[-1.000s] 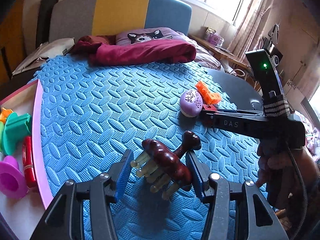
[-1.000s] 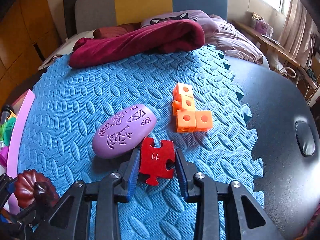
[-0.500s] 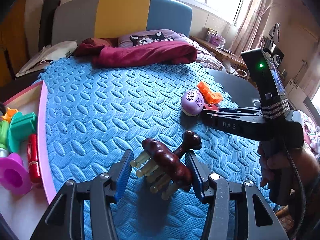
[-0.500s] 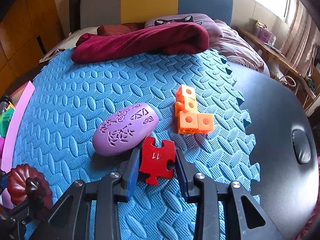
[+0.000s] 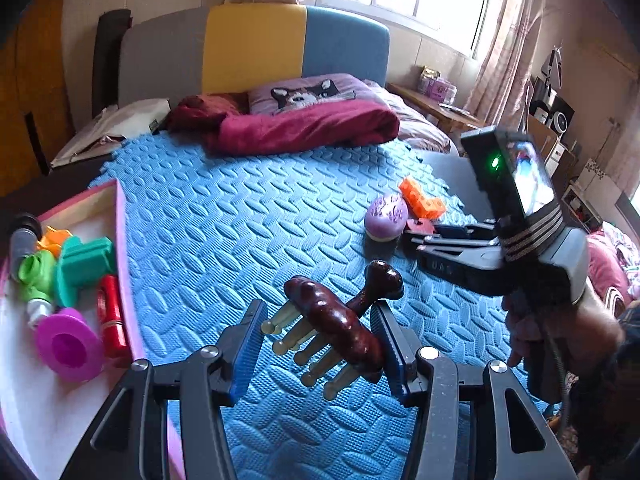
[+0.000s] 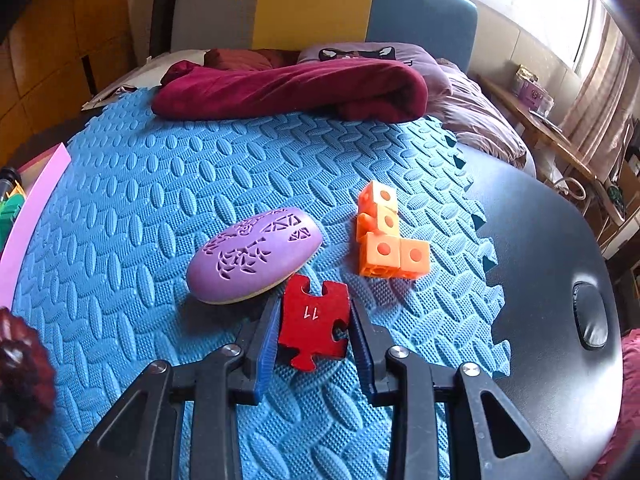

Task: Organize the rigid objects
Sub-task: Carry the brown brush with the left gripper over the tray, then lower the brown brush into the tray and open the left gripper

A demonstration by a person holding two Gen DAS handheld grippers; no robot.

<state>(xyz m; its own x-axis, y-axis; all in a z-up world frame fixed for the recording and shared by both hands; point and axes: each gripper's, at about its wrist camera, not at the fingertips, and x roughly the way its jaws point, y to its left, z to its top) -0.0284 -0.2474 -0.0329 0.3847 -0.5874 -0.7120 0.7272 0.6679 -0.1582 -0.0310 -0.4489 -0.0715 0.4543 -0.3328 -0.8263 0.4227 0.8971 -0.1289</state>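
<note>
My left gripper [image 5: 318, 330] is shut on a dark brown wooden massager [image 5: 340, 320] with pale prongs and holds it above the blue foam mat [image 5: 224, 232]. My right gripper [image 6: 312, 322] is shut on a red puzzle piece [image 6: 314, 316] marked 11, lifted slightly off the mat. A purple oval case [image 6: 254, 254] lies just left of it. An orange block cluster [image 6: 386, 240] lies to the right. The massager's end shows at the right wrist view's left edge [image 6: 20, 368].
A pink-rimmed tray [image 5: 122, 240] at the left holds several toys, among them a green piece [image 5: 82, 266], a magenta cup [image 5: 68, 344] and a red item [image 5: 110, 316]. A maroon blanket [image 6: 288, 88] lies at the mat's far edge. Dark tabletop [image 6: 552, 248] lies right of the mat.
My left gripper has lifted and drawn back with the massager; the tray shows more. My right gripper has risen a little with the puzzle piece.
</note>
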